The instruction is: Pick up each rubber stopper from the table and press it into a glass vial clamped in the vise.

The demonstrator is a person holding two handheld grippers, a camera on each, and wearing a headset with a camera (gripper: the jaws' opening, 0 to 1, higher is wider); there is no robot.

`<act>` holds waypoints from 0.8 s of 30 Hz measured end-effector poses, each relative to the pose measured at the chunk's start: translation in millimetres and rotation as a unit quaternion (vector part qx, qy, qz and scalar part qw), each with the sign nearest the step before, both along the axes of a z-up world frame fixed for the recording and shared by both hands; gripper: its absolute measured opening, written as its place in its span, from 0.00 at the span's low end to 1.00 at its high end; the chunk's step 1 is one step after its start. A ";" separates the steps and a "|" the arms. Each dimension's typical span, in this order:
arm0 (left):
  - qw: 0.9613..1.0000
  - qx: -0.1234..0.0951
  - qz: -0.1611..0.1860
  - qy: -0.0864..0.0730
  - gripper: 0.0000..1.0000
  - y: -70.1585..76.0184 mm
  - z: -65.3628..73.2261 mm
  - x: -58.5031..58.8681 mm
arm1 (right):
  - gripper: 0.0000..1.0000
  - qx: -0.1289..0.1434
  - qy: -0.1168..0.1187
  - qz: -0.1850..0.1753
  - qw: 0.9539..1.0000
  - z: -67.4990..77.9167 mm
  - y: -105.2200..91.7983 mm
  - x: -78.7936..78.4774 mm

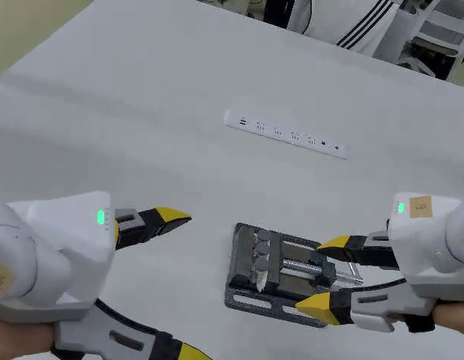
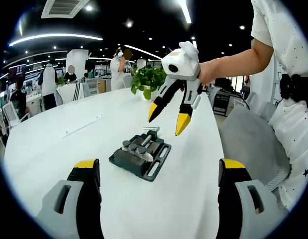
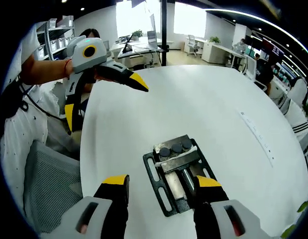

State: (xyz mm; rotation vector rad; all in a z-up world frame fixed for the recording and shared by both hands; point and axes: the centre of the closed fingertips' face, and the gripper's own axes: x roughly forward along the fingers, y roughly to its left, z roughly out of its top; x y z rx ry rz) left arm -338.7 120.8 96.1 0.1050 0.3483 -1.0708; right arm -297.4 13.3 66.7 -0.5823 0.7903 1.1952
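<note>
I am holding my left gripper (image 1: 188, 285) low over the white table (image 1: 142, 112), left of the vise (image 1: 246, 296), jaws spread wide and empty. My right gripper (image 1: 320, 274) is hovering at the vise's screw end, jaws likewise parted and grasping nothing. Three grey rubber stoppers (image 3: 176, 148) are sitting in a row between the clamp faces. The glass vials (image 1: 259, 280) beneath them are hard to make out.

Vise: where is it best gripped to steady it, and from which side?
Probably across the screw end of the vise, coming from the right gripper's side. That end faces it and is bare, while the vials stand upright at the far end.
</note>
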 end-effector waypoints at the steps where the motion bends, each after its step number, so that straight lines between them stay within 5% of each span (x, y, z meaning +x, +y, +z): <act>1: 1.000 0.001 0.000 0.001 0.99 0.2 0.0 0.2 | 0.51 0.007 -0.003 -0.002 1.000 1.2 -0.1 -0.4; 9: 1.000 0.003 0.001 0.002 0.99 -0.8 2.1 5.0 | 0.61 0.062 -0.016 -0.037 0.997 5.0 -18.5 -0.7; 24: 1.000 0.029 -0.004 0.007 0.99 -10.2 -5.3 8.2 | 0.80 0.122 -0.029 -0.078 0.989 1.9 -53.4 -6.4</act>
